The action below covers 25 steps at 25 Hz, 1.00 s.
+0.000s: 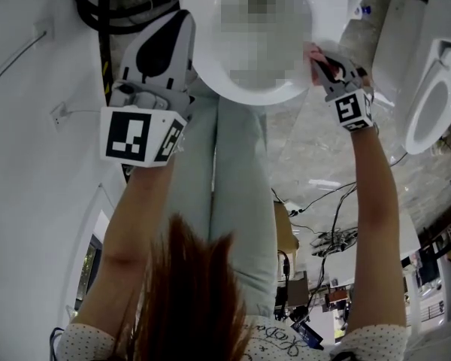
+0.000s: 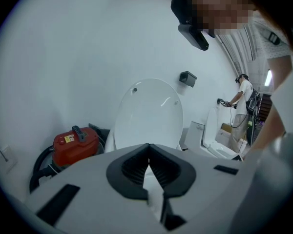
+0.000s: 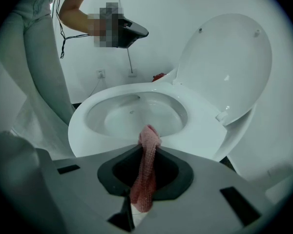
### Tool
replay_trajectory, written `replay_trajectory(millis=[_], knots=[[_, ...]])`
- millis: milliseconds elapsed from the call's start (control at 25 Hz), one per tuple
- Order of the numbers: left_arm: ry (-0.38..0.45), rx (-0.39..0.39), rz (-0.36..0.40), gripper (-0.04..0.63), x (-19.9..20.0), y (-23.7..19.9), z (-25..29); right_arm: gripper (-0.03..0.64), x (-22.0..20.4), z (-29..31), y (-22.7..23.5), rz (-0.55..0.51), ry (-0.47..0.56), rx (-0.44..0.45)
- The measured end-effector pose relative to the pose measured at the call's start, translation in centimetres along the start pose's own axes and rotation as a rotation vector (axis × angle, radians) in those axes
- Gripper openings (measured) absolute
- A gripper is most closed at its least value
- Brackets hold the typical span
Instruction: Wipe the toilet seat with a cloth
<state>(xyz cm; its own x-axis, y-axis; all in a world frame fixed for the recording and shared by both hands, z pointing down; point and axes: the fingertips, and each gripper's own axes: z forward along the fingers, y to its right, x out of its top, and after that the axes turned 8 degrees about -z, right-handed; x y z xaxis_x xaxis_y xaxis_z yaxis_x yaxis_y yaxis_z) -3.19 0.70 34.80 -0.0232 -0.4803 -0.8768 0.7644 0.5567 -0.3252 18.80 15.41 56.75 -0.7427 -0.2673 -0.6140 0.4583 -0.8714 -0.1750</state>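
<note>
Right gripper view shows the right gripper (image 3: 147, 149) with its jaws pinched tight on a pink cloth (image 3: 145, 177); the cloth's free end pokes out at the near rim of the toilet seat (image 3: 205, 130) — the lid (image 3: 229, 62) stands raised behind; the left gripper (image 2: 149, 149) — jaws pressed together, nothing between them — faces the lid, a red canister (image 2: 74, 143) beside the toilet.

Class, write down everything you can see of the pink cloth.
The cloth is pink, with a knitted, mesh-like texture, bunched into a narrow strip. The right gripper has its jaws shut on it; it runs lengthwise between them, its rounded end poking out ahead over the white seat. Whether it touches the seat is unclear.
</note>
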Motion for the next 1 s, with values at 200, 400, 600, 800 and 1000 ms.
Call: replay_trajectory(millis=[200, 400, 600, 800, 1000], knots=[[-0.012, -0.032, 0.007, 0.005, -0.1, -0.1, 0.1, 0.054, 0.4, 0.0, -0.8, 0.028, -0.020, -0.017], [-0.018, -0.053, 0.016, 0.005, 0.1, -0.1, 0.2, 0.054, 0.3, 0.0, -1.7, 0.057, -0.028, -0.027], [-0.020, -0.075, 0.029, 0.005, 0.2, 0.2, -0.1, 0.054, 0.2, -0.2, -1.8, 0.107, -0.060, -0.067], [-0.026, -0.090, 0.037, 0.005, 0.1, 0.4, -0.7, 0.054, 0.3, -0.3, -2.5, 0.134, -0.080, -0.094], [-0.021, -0.093, 0.044, 0.005, 0.1, 0.4, -1.3, 0.054, 0.6, -0.2, -3.5, 0.160, -0.094, -0.112]])
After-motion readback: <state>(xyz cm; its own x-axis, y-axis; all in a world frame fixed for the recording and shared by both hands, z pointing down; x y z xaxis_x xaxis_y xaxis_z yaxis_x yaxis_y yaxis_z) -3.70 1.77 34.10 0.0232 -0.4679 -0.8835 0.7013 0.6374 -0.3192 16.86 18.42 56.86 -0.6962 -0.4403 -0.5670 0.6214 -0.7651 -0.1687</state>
